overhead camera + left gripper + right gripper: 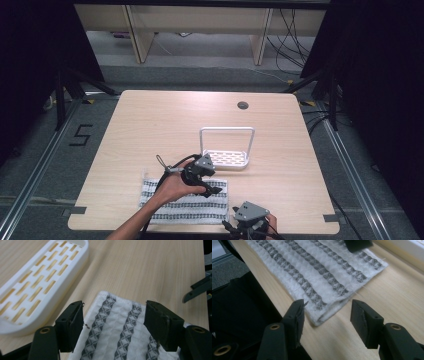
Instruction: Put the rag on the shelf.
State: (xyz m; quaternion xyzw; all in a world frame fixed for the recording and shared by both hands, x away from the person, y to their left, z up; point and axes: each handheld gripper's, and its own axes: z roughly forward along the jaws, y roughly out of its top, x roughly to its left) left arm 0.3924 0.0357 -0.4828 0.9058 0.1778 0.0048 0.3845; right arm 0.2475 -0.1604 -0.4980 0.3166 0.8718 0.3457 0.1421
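Observation:
A white cloth with dark patterned stripes lies flat near the table's front edge. My left gripper hovers low over its far right corner. In the left gripper view the gripper stands open, and that corner of the cloth lies between the jaws with no pad pressing on it. My right gripper is at the front edge by the cloth's near right corner. In the right gripper view the gripper is open, with the folded corner of the cloth between the jaws, untouched.
A white slotted tray with an upright loop handle stands just beyond the cloth; its rim is close to the left gripper. A round cable hole sits at the table's back. Desks and cables fill the floor beyond.

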